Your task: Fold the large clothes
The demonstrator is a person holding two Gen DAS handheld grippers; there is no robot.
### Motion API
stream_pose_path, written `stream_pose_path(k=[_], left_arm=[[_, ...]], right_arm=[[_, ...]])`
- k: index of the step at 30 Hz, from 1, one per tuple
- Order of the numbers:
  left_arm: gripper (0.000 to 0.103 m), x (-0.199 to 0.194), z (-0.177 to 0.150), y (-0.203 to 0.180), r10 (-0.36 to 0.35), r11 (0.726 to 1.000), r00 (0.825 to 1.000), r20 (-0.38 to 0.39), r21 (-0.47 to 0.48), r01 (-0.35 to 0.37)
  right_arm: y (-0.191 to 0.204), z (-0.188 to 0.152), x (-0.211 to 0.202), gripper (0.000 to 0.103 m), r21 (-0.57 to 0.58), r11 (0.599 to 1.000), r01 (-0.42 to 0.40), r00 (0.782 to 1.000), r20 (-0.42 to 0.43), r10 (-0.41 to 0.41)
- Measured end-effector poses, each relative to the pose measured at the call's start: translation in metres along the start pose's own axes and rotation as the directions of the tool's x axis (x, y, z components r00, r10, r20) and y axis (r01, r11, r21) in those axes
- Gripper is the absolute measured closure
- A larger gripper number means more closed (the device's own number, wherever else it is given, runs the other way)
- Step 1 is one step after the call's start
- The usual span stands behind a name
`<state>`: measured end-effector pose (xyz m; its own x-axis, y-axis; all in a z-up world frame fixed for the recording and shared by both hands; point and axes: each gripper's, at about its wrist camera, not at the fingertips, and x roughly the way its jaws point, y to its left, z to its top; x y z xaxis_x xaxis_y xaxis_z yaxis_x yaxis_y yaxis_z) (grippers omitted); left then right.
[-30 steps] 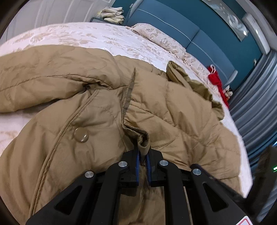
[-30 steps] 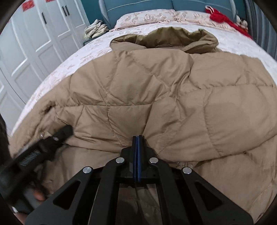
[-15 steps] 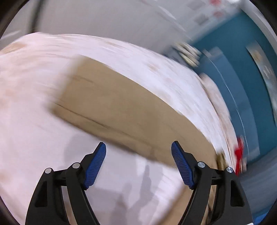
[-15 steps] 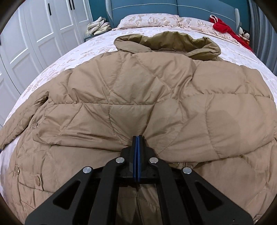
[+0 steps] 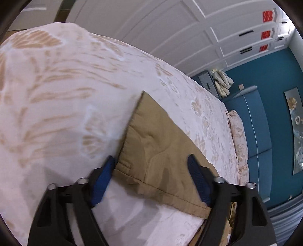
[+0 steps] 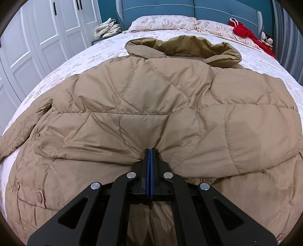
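A large tan quilted jacket [image 6: 170,106] lies spread on the bed, collar at the far end. My right gripper [image 6: 150,151] is shut on a fold of the jacket's fabric near its lower middle. In the left wrist view the jacket's sleeve [image 5: 157,143] lies flat on the bedspread, cuff end pointing away. My left gripper [image 5: 151,170] is open and sits over the sleeve, one blue pad on each side of it, holding nothing.
The bed [image 5: 56,94] has a pale floral cover. White wardrobe doors [image 6: 37,37] stand to the left. A blue headboard [image 6: 189,9], pillows [image 6: 162,22], a red garment [image 6: 246,34] and a stack of folded items [image 6: 108,28] are at the far end.
My left gripper let go of the jacket's front edge, opened and swung out to the sleeve. My right gripper stays shut on the same fold and has barely moved.
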<state>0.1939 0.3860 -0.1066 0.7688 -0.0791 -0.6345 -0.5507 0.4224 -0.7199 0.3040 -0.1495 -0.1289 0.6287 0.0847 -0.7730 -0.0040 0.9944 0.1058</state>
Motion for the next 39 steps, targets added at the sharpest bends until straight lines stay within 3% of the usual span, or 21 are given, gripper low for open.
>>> stream_pose_path(k=[1, 2, 6, 9, 11, 14, 16, 19, 22, 26, 30, 32, 34, 36, 39], left_arm=[[0.081, 0.004, 0.002, -0.001, -0.026, 1.000, 0.999, -0.019, 0.000, 0.026], [0.094, 0.009, 0.003, -0.006, -0.043, 0.999, 0.998, -0.042, -0.002, 0.043], [0.097, -0.001, 0.001, -0.050, -0.094, 0.991, 0.996, 0.004, 0.099, 0.093], [0.099, -0.020, -0.010, -0.114, -0.174, 0.953, 0.984, 0.025, 0.255, 0.162], [0.100, -0.030, -0.026, -0.159, -0.234, 0.913, 0.972, 0.008, 0.345, 0.217], [0.100, -0.041, -0.066, -0.234, -0.330, 0.817, 0.942, -0.062, 0.481, 0.318], [0.100, -0.045, -0.106, -0.284, -0.380, 0.737, 0.916, -0.129, 0.556, 0.385], [0.100, -0.035, -0.162, -0.335, -0.404, 0.650, 0.887, -0.224, 0.612, 0.451], [0.100, -0.019, -0.210, -0.365, -0.391, 0.605, 0.867, -0.308, 0.624, 0.494], [0.100, 0.013, -0.287, -0.388, -0.335, 0.565, 0.842, -0.423, 0.625, 0.539], [0.100, 0.036, -0.352, -0.399, -0.263, 0.530, 0.834, -0.485, 0.650, 0.544], [0.100, 0.050, -0.379, -0.398, -0.214, 0.513, 0.830, -0.515, 0.664, 0.544], [0.100, 0.070, -0.406, -0.392, -0.155, 0.516, 0.817, -0.556, 0.659, 0.547], [0.100, 0.082, -0.423, -0.382, -0.121, 0.529, 0.809, -0.575, 0.652, 0.543], [0.099, 0.110, -0.450, -0.372, -0.062, 0.564, 0.779, -0.624, 0.622, 0.543]], right_arm=[[0.000, 0.000, 0.000, 0.103, 0.000, 1.000, 0.000, 1.000, 0.000, 0.000], [0.000, 0.000, 0.000, 0.103, 0.000, 1.000, 0.000, 1.000, 0.000, 0.000], [0.000, 0.000, -0.001, 0.103, 0.002, 1.000, -0.004, 1.000, 0.002, 0.004], [0.000, 0.001, -0.002, 0.103, 0.008, 1.000, -0.011, 1.000, 0.004, 0.011], [-0.001, 0.001, -0.003, 0.103, 0.013, 1.000, -0.016, 1.000, 0.004, 0.016], [-0.005, 0.004, -0.007, 0.103, 0.037, 0.998, -0.042, 0.999, 0.006, 0.042], [-0.011, 0.006, -0.018, 0.103, 0.071, 0.995, -0.066, 0.998, 0.025, 0.064], [-0.029, 0.003, -0.050, 0.091, 0.169, 0.981, -0.100, 0.992, 0.094, 0.085], [-0.058, -0.006, -0.088, 0.088, 0.257, 0.954, -0.155, 0.981, 0.153, 0.118], [-0.090, -0.021, -0.124, 0.088, 0.276, 0.951, -0.141, 0.980, 0.172, 0.095], [-0.121, -0.031, -0.148, 0.088, 0.318, 0.937, -0.146, 0.982, 0.162, 0.098], [-0.134, -0.030, -0.157, 0.080, 0.353, 0.920, -0.170, 0.978, 0.174, 0.114], [-0.147, -0.026, -0.166, 0.072, 0.381, 0.907, -0.181, 0.973, 0.204, 0.109], [-0.156, -0.022, -0.174, 0.071, 0.386, 0.906, -0.174, 0.969, 0.230, 0.088], [-0.165, -0.020, -0.175, 0.070, 0.392, 0.907, -0.155, 0.969, 0.237, 0.064]])
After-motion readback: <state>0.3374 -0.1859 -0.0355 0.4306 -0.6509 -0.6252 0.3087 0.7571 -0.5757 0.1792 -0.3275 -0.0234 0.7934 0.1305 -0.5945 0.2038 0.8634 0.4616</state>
